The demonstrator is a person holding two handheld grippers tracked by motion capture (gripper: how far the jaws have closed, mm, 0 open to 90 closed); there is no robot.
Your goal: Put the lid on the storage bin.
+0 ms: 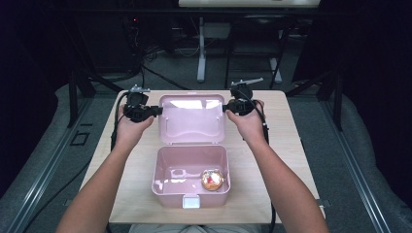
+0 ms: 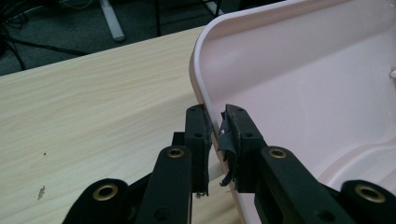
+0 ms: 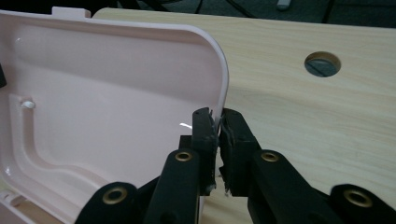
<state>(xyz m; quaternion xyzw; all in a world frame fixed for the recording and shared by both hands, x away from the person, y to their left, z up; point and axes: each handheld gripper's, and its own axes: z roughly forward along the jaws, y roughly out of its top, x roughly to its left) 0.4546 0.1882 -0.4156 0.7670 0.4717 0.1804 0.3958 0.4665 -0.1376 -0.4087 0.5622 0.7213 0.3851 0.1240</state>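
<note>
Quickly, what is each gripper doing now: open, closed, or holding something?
Left gripper: closed on the left edge of the lid.
Right gripper: closed on the lid's right edge.

No writing, label, brand, number or sign can be read anywhere in these pictures. The pink lid on whose edge the left gripper has its jaws is plain inside, with moulded ridges but no lettering. The same lid beside the right gripper carries no mark either. The pink box nearer the person has a pale latch on its front that is bare. The round orange thing inside it is too small and blurred to tell whether it bears print. The desk shows wood grain and nothing written.
</note>
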